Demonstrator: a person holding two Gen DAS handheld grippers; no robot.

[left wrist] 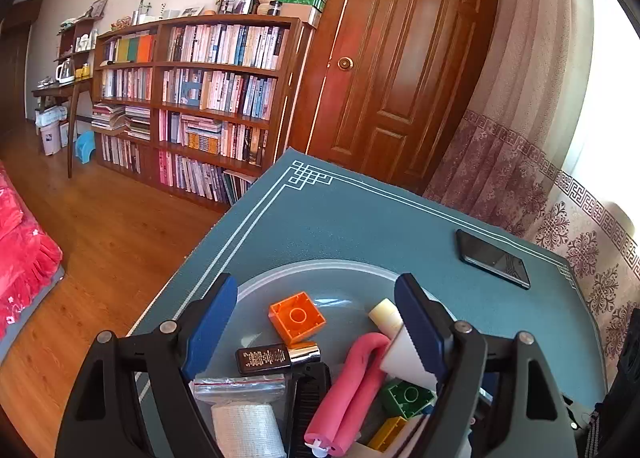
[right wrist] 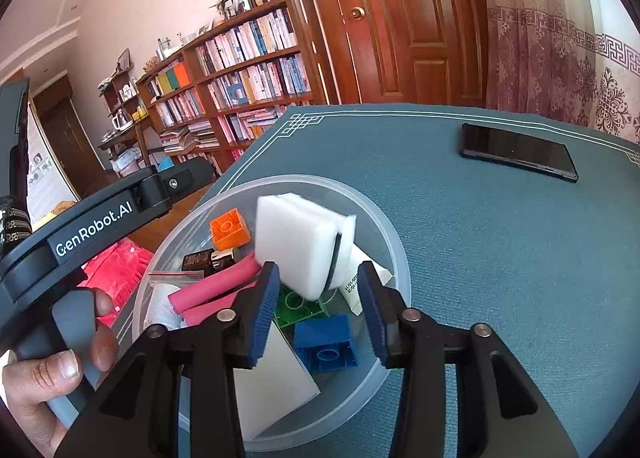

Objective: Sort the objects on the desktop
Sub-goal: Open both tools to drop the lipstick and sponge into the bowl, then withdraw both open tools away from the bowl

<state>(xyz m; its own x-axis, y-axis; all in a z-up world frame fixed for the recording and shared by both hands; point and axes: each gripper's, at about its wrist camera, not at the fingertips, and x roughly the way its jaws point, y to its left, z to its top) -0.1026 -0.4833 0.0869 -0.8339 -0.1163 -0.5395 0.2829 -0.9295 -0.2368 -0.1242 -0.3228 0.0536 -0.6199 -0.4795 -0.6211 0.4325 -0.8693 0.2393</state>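
My right fingers (right wrist: 318,308): spread apart, gripping nothing, poised over the clear plastic bowl (right wrist: 394,234) on the tabletop (right wrist: 500,258).
My left fingers (left wrist: 316,322): also spread and empty, hovering above the same bowl from its other side.
Between my right fingers: a white sponge block (right wrist: 298,244) stands tilted on the pile, just ahead of the tips; I cannot tell whether either pad touches it.
Beneath them: a green brick (right wrist: 292,304), a blue brick (right wrist: 326,344), a white tube (right wrist: 356,282).
Left of them: a pink foam roller (right wrist: 216,290), an orange brick (right wrist: 230,234), a dark bottle (right wrist: 210,260).
Doing it well: I judge the sponge the likeliest pick; I should centre it, close gently since it looks soft, and lift straight up.
Edges: the bowl sits near the tabletop's left edge, floor below.
Open room: bare tabletop ahead and right; a black phone (right wrist: 518,155) lies well apart, far ahead.
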